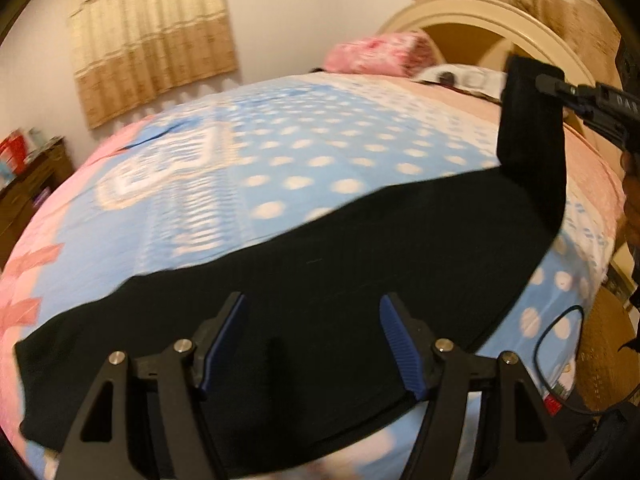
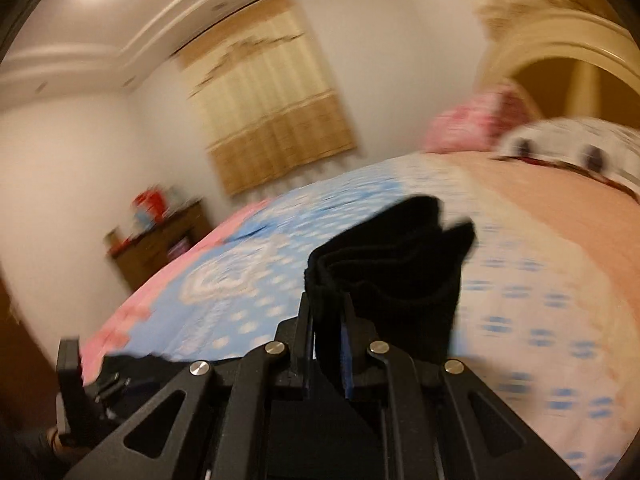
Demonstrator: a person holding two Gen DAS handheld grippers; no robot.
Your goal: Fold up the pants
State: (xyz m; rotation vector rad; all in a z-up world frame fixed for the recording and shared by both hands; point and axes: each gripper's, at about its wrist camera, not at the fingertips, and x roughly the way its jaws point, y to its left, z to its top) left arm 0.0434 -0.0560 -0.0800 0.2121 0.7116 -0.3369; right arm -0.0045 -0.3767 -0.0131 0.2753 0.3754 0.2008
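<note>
The black pants (image 1: 340, 248) lie across the near part of the bed (image 1: 280, 152), stretched from its near left corner toward the right side, where one end is lifted off the cover and hangs upright in the air. That raised end is pinched by the right gripper (image 1: 554, 84), which reaches in from the right edge of the left wrist view. In the right wrist view the same gripper (image 2: 330, 320) has its jaws pressed together on a bunched, folded edge of the pants (image 2: 392, 256), the cloth standing up in layers above the fingers.

The left gripper (image 1: 314, 332) hovers over the flat part of the pants near the bed's front edge, its jaws spread wide with blue pads (image 1: 396, 328) facing each other and nothing between them but the cloth below. Whether the tips touch the fabric I cannot tell.

The bed carries a light blue cover with pale dots and pink borders. At its far end sit a pink pillow (image 1: 380, 54) and a white one with a dark-eyed face print (image 2: 572, 140), against a cream curved headboard (image 1: 492, 16). Beyond the bed's far left side hangs a tan curtain (image 1: 152, 36), and a brown wooden cabinet (image 2: 160, 244) with blurred red and blue items on top stands by the wall. A thin black cable (image 1: 556, 344) loops over the bed's near right edge.
</note>
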